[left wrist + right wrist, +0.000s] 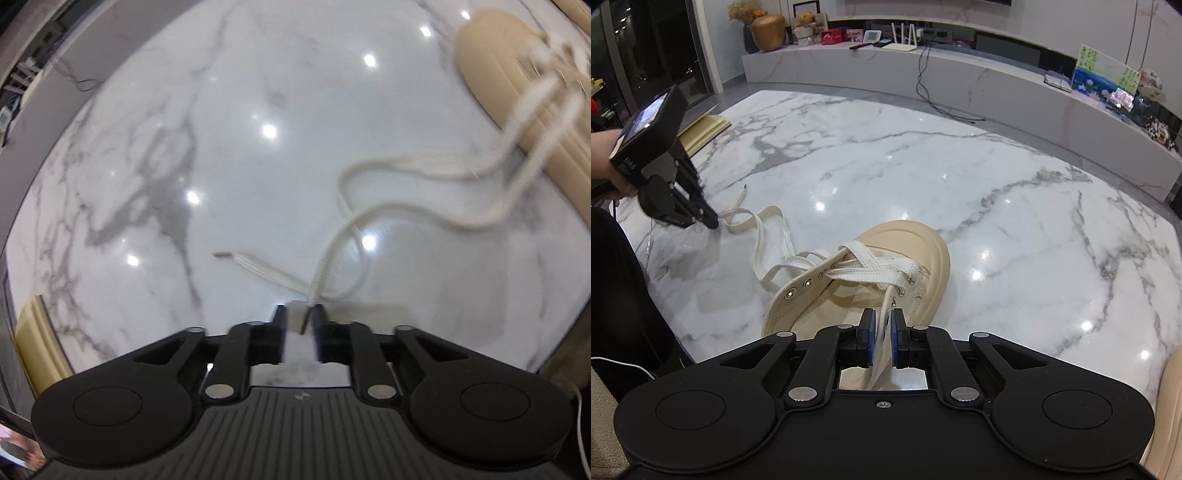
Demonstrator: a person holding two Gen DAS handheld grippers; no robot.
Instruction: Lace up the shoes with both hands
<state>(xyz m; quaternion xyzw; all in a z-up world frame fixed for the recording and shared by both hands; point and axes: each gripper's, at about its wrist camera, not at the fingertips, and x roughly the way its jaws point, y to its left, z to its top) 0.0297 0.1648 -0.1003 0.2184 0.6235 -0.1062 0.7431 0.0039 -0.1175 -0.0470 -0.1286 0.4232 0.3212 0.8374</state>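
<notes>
A beige canvas shoe point(886, 273) is seen lying on a white marble desk point(997, 184), toe pointed away from the right wrist camera. A flat white lace point(871, 266) is threaded and crossed through the eyelets nearest the toe. Three metal eyelets point(807, 283) along the shoe's left edge, closer to the ankle, are shown bare; the matching right-side holes are hidden behind the tongs.

The right tongs point(882, 332) are pressed in on one strand of the lace, which is drawn up from a right-side eyelet and runs flat between the blue pads. The left tongs point(300, 319) are held low over the desk, well to the left of the shoe, with the jaws narrowed around the other strand near its end (a slight gap shows, so how firmly it is pinched cannot be told). The rest of that strand is seen trailing in loose curves across the marble, its tip point(221, 254) lying free on the desk.

The lacing is judged partly complete: the lower rows are crossed, while the upper eyelets remain to be threaded and no bow is tied.
</notes>
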